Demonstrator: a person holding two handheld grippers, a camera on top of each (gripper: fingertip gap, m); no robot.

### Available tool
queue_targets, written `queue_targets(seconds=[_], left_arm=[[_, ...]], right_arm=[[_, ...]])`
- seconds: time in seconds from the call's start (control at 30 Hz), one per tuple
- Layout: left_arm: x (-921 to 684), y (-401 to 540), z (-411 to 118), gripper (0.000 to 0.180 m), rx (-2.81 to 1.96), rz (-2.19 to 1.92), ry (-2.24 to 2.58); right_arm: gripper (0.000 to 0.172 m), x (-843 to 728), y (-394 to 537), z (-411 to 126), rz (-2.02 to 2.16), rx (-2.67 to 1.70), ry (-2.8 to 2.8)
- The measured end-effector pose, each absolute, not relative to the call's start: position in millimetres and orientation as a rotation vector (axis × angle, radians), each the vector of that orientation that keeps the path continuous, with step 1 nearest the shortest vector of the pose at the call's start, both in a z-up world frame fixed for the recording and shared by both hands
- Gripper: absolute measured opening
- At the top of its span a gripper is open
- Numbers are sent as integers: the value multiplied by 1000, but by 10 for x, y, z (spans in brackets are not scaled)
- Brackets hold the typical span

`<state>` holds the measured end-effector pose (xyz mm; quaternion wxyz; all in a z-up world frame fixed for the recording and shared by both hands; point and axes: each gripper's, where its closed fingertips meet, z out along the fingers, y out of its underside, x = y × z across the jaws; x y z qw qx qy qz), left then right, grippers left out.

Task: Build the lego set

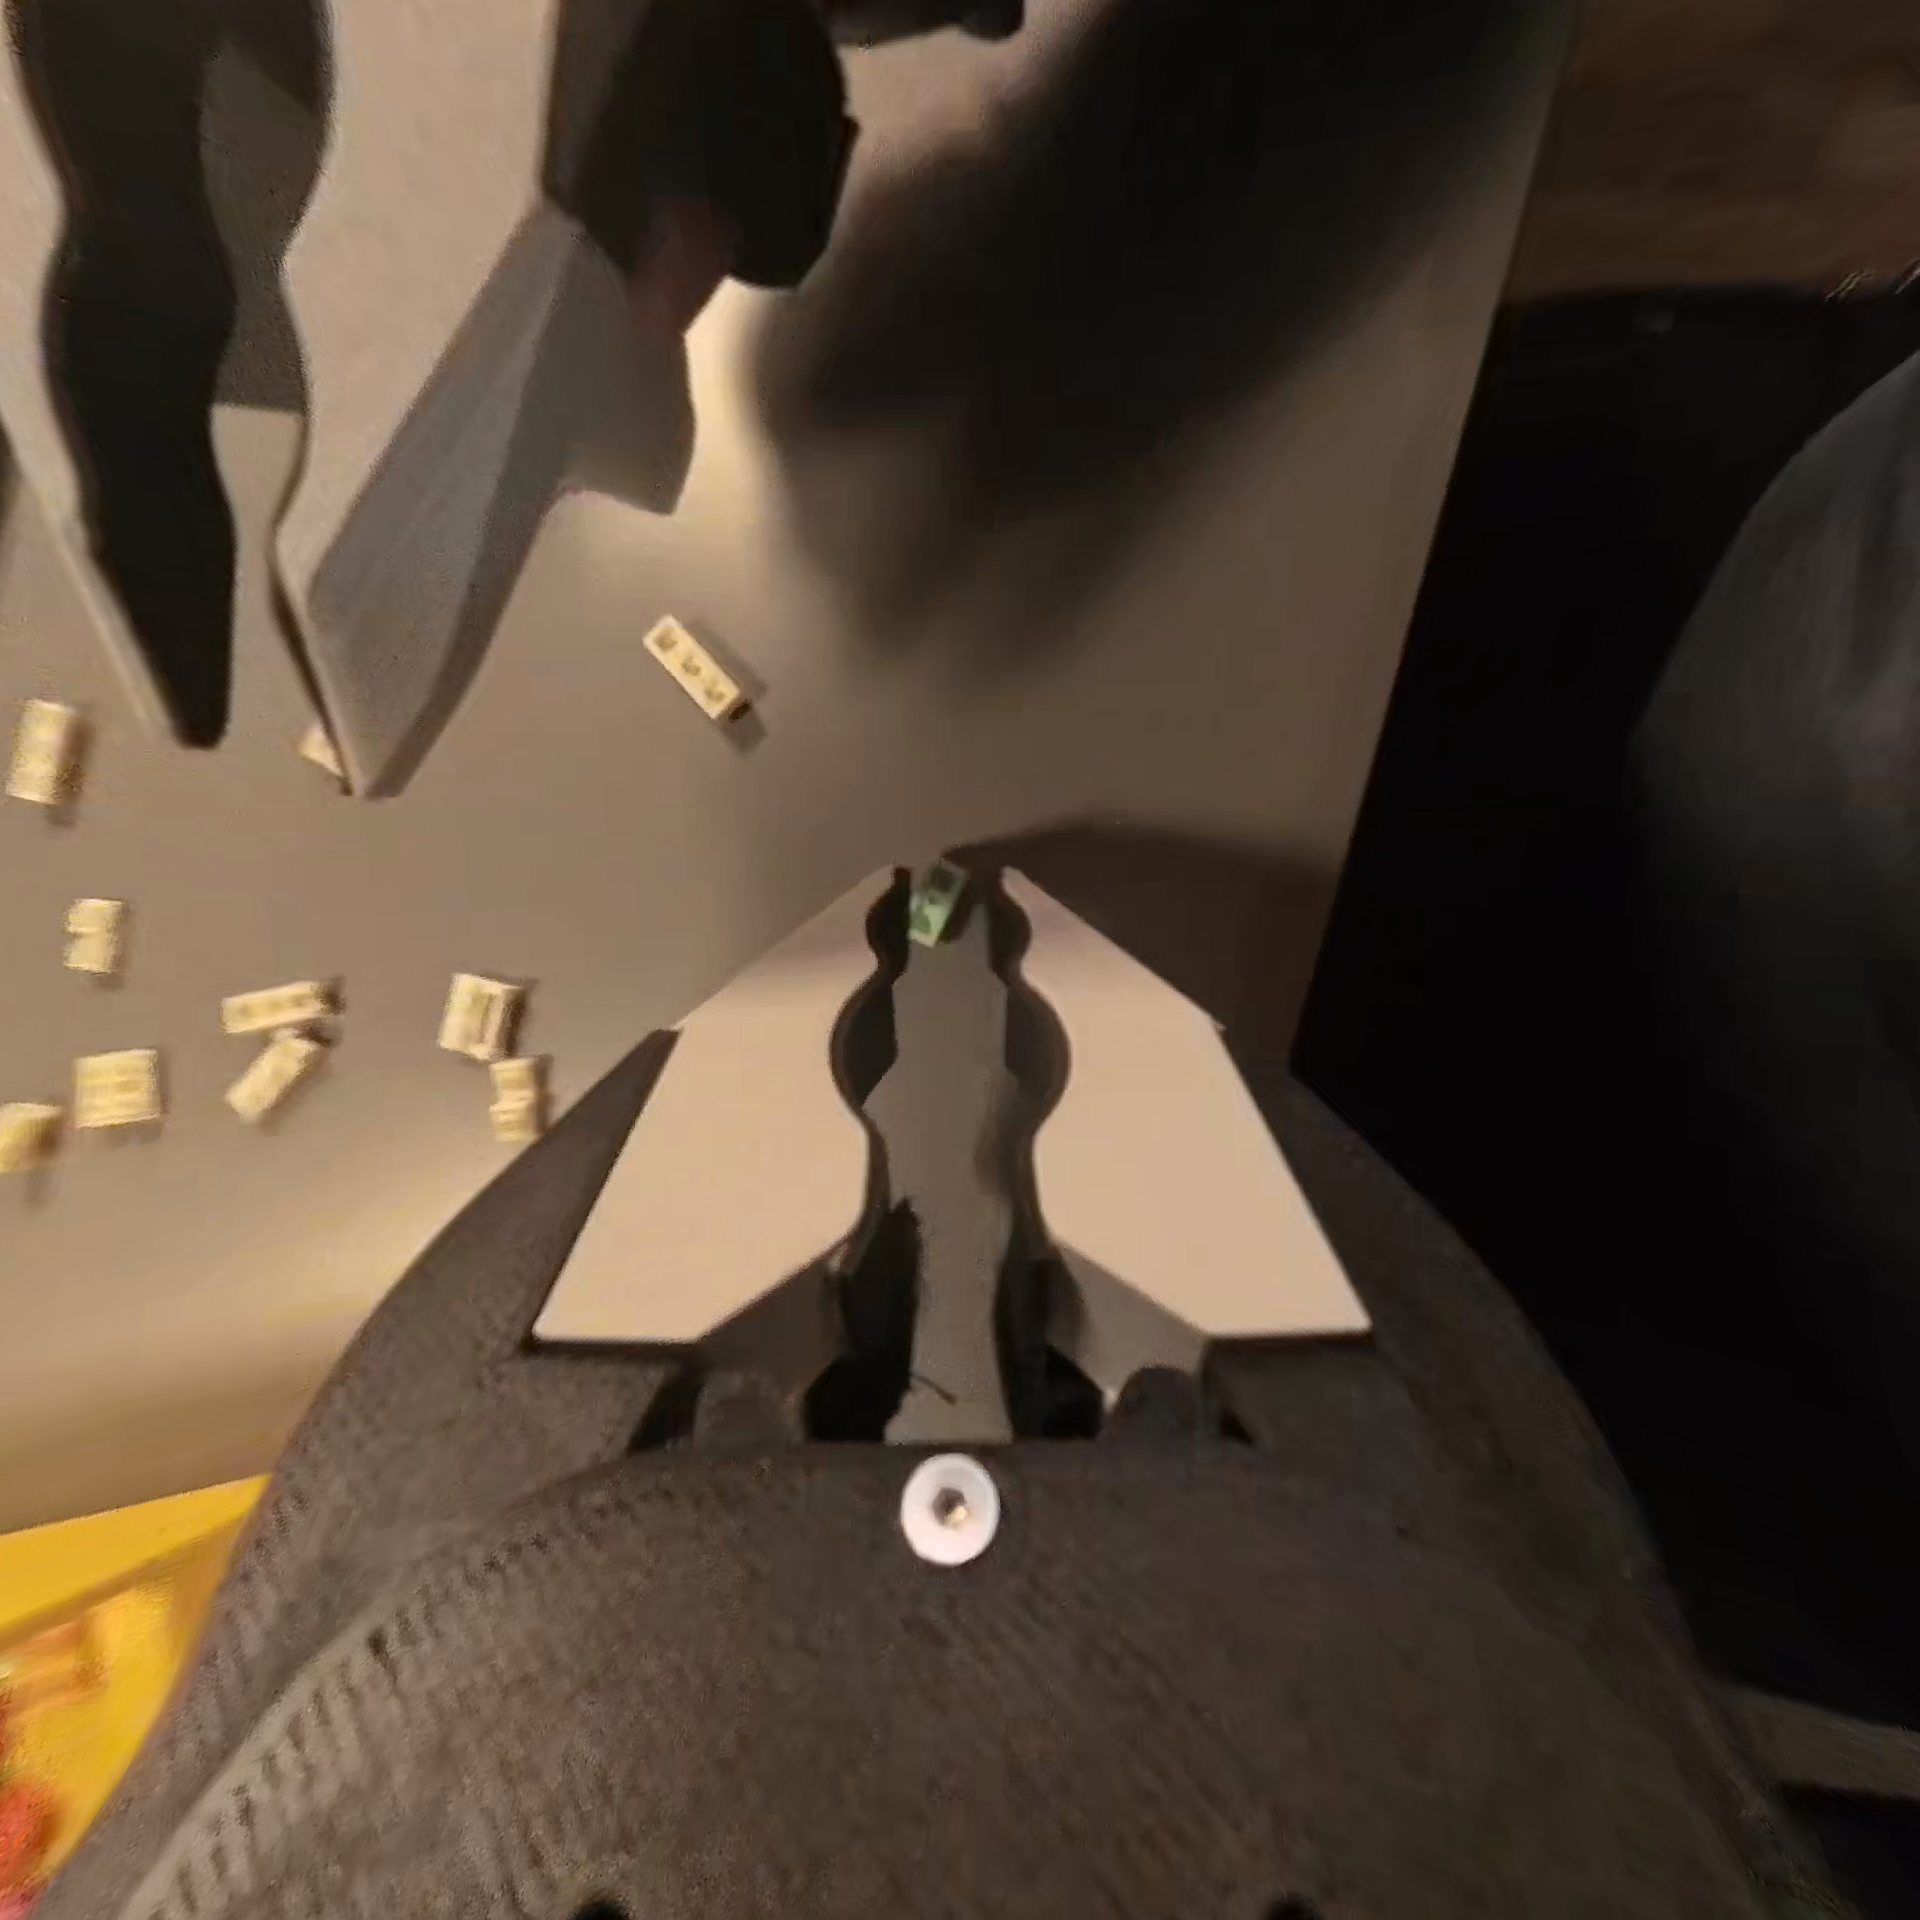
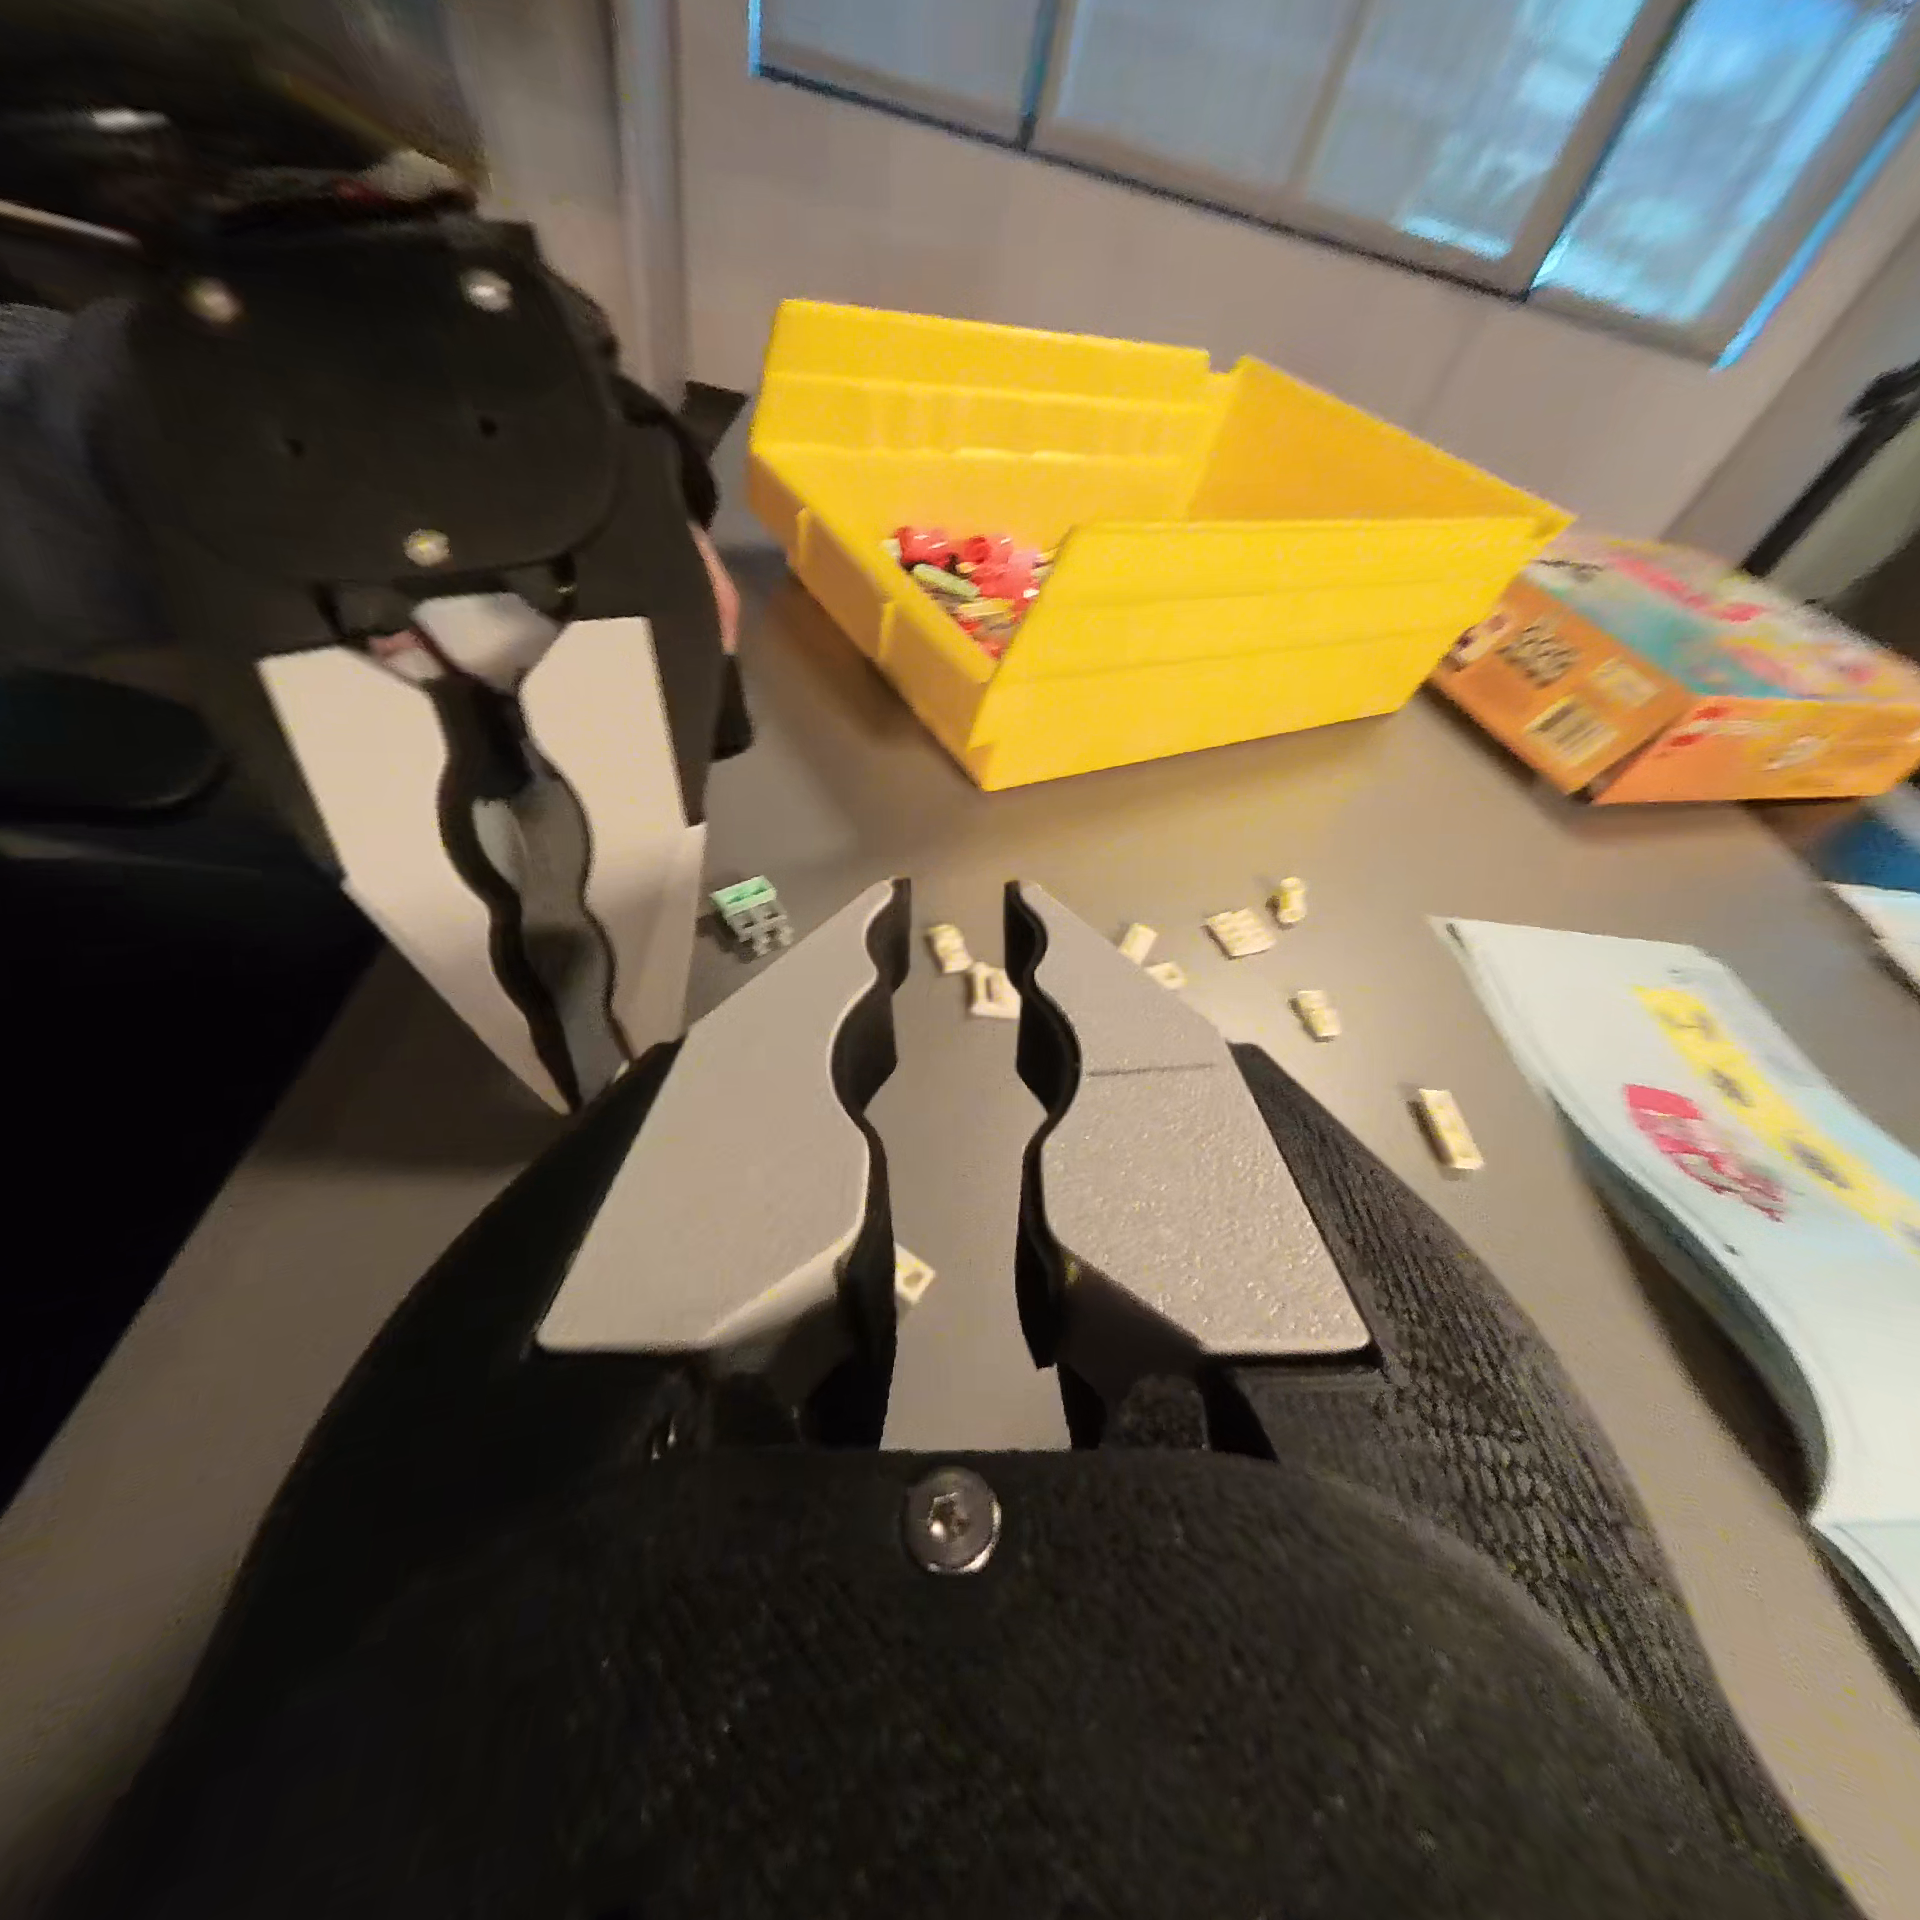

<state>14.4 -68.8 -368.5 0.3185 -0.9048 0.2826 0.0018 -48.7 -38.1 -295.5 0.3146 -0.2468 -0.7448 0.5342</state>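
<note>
Left tool has its jaws a little apart, a narrow gap, and it holds nothing. A small green brick shows in the gap at the fingertips, but the right wrist view shows this brick lying on the grey worktop, on top of a small grey piece, just beside this tool and not gripped. Right tool is also narrowly open and empty. It hangs over scattered cream bricks, and two of them show between its fingertips, lying on the worktop below with no contact to the pads. One more cream brick shows deeper in the gap, next to the left finger; I judge that it also lies underneath. Farther away stand a yellow bin with red pieces inside, an orange box and an open booklet.
</note>
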Motion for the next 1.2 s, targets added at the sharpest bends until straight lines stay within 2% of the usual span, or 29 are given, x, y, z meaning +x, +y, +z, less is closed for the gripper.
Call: queue_targets(seconds=[0.1, 0.33, 0.43, 0.47, 0.53, 0.8, 1.03, 1.2], left_arm=[[235, -702, -3605, 21, -2348, -161, 646], [-117, -877, -3357, 25, -2244, -17, 343], [-359, -976, -3375, 46, -2231, -86, 69], [-405, -1001, -3420, 47, -2244, -134, 7], [-464, -1035, -3532, 46, -2283, -176, -45], [-456, -1001, -3685, 20, -2332, -119, 49], [-487, -1030, -3686, 25, -2339, -87, 25], [-477, -1034, -3684, 26, -2302, -98, 38]], right_arm=[[15, -364, -484, -3023, 1457, -605, -2084], [18, -50, -683, -3277, 1485, -530, -2397], [26, 23, -702, -3339, 1476, -555, -2475], [27, 51, -712, -3369, 1474, -558, -2506], [27, 77, -715, -3440, 1436, -552, -2549], [22, 173, -730, -3652, 1302, -553, -2680], [23, 325, -847, -3653, 1377, -564, -2773], [23, 126, -800, -3555, 1388, -603, -2625]])
